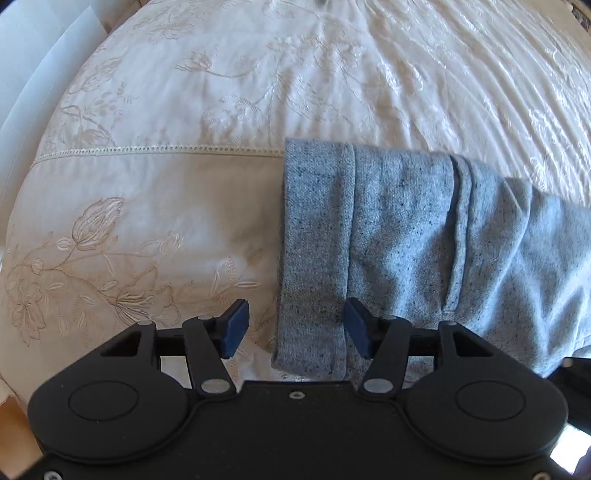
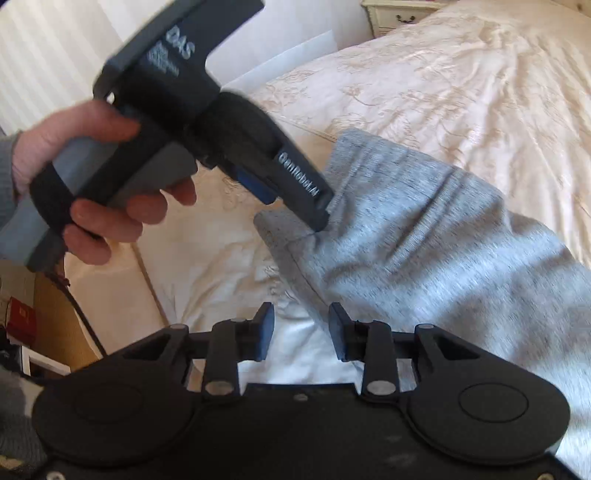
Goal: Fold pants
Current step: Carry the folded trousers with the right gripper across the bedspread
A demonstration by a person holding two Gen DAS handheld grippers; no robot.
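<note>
Grey speckled pants (image 1: 406, 236) lie on a cream embroidered bedspread (image 1: 166, 184), their hemmed leg ends pointing left. My left gripper (image 1: 295, 328) is open, its jaws astride the near corner of the leg hem, not closed on it. In the right wrist view the pants (image 2: 424, 251) spread to the right. My right gripper (image 2: 301, 330) is open just above the leg's near edge. The left gripper (image 2: 291, 199), held by a hand (image 2: 103, 184), shows in that view with its tip at the leg end.
The bed's left edge meets a white wall (image 1: 33, 74). A white nightstand (image 2: 399, 14) stands at the far end. A wooden floor with a red box (image 2: 22, 317) lies beside the bed at lower left.
</note>
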